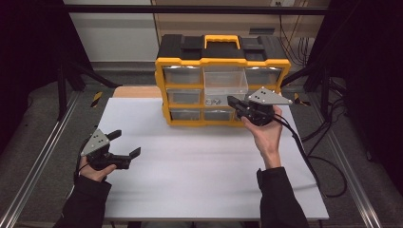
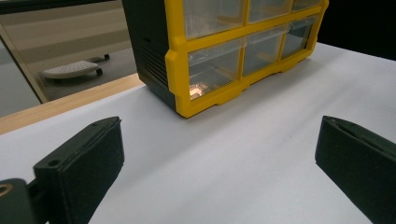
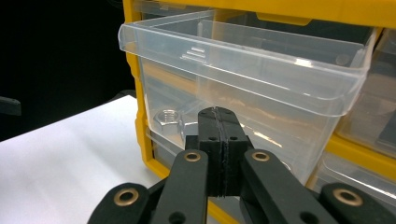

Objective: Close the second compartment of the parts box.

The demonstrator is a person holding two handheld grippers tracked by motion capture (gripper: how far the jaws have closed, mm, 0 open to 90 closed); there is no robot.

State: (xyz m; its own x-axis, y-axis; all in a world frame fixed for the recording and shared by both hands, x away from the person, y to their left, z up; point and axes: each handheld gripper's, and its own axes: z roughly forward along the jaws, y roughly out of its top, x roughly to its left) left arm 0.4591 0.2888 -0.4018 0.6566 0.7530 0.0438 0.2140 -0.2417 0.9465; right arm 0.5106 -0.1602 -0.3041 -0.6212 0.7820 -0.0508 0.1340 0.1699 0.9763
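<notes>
While the person's sleeves enter at the near edge of the white table (image 1: 199, 166), the left tongs (image 1: 124, 144) rest low over its near left part, jaws spread wide with nothing between them and bare table beneath. In the left gripper view those two black jaws stand far apart at the lower corners, and the yellow organizer (image 2: 224, 70) rises beyond them across open table, well apart from them.

Farther in, the right tongs (image 1: 231, 101) are held up at the front of the yellow organizer (image 1: 222, 85), which stands at the table's far edge with a black top and a yellow handle. Their jaws are pressed fully together, pad against pad, with nothing pinched between them. In the right gripper view the closed tips (image 3: 218, 122) lie against or just in front of the clear drawer (image 3: 243, 93), which is pulled out from the middle of the top row. Whether they touch its front wall I cannot tell. A metal nut (image 3: 167, 119) lies behind clear plastic just left of the tips.
</notes>
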